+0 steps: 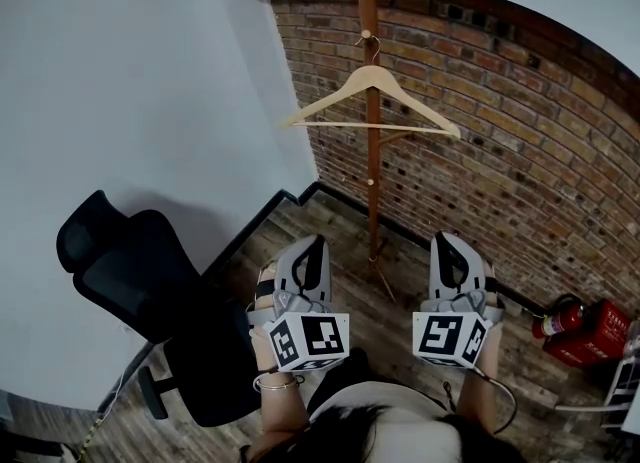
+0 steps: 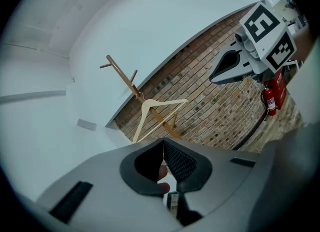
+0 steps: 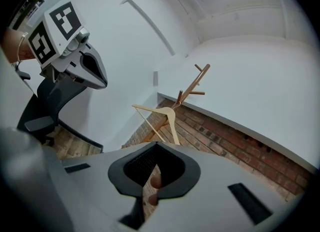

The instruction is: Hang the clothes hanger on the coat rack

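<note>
A pale wooden clothes hanger (image 1: 372, 101) hangs by its metal hook from a peg of the wooden coat rack (image 1: 372, 186), which stands in the corner against the brick wall. Both grippers are low and near me, well short of the rack and apart from the hanger. My left gripper (image 1: 318, 244) is shut with nothing in it, and so is my right gripper (image 1: 446, 242). The left gripper view shows the closed left gripper (image 2: 163, 140) pointing at the hanger (image 2: 156, 108). From the right gripper (image 3: 155, 145), the hanger (image 3: 161, 117) and rack (image 3: 193, 88) appear ahead.
A black office chair (image 1: 150, 296) stands at my left by the white wall (image 1: 150, 101). A red fire extinguisher (image 1: 558, 319) and a red box (image 1: 600, 331) sit at the right on the wooden floor. The brick wall (image 1: 500, 131) is behind the rack.
</note>
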`<action>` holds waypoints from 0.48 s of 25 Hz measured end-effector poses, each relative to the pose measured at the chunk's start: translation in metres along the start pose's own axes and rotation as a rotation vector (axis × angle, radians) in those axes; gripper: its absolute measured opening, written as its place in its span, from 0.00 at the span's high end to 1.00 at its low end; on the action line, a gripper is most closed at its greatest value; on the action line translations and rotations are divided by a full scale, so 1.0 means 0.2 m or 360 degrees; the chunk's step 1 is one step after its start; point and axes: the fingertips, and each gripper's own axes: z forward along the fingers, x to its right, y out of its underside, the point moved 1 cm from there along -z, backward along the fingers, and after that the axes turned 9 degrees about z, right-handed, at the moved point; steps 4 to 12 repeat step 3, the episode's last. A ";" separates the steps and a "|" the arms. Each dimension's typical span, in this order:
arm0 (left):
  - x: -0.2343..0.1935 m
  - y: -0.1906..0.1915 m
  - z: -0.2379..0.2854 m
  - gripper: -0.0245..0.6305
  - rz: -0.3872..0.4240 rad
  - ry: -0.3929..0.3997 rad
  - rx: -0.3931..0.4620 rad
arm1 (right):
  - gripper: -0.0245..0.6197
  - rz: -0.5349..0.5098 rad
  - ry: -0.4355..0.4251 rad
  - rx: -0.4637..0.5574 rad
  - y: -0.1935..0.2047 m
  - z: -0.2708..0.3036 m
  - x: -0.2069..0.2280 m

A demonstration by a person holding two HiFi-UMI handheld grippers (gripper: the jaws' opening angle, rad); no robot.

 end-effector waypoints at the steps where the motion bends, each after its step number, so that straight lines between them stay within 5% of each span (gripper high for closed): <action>1: 0.00 0.00 0.00 0.94 -0.0005 0.0000 -0.0001 | 0.91 0.0008 0.0002 0.0000 0.01 0.00 0.00; 12: 0.01 0.00 -0.01 0.94 -0.0015 -0.0002 -0.0004 | 0.91 0.0030 -0.0001 -0.0010 0.01 -0.01 0.01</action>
